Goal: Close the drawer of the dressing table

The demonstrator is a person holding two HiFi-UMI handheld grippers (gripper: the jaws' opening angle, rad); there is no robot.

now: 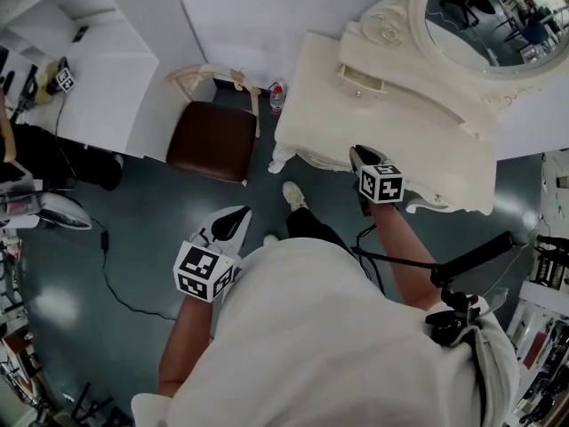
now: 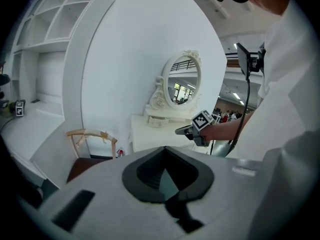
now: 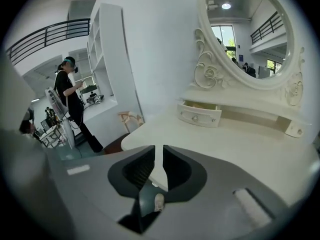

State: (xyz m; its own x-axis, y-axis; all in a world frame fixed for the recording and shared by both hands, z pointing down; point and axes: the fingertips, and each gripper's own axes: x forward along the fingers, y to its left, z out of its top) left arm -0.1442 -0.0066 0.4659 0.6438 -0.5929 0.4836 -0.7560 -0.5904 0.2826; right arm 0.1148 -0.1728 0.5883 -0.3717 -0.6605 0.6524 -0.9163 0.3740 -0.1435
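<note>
**Drawer** (image 3: 199, 115): stands part-way out of the low riser under the mirror (image 1: 480, 16), at the left end of the back edge of the worktop (image 3: 240, 144). Shows a single small knob turned toward the front edge, so probably needs only a straight push rearward.

**Right tool** (image 3: 156, 151): hovers over the front edge of the worktop, well short of the drawer and aimed toward it. Jaws slightly parted with nothing between, likely readied for pushing rather than gripping.

**Left tool** (image 2: 163, 151): hangs low over the floor off the front left corner, well apart from the worktop. Clenched on nothing, seemingly kept out of the way.

**Writing**: none legible. Only black-and-white square markers on each cube (image 1: 380, 183); bottle (image 1: 276, 98) label beside the chair (image 1: 212, 136) too small to read.
</note>
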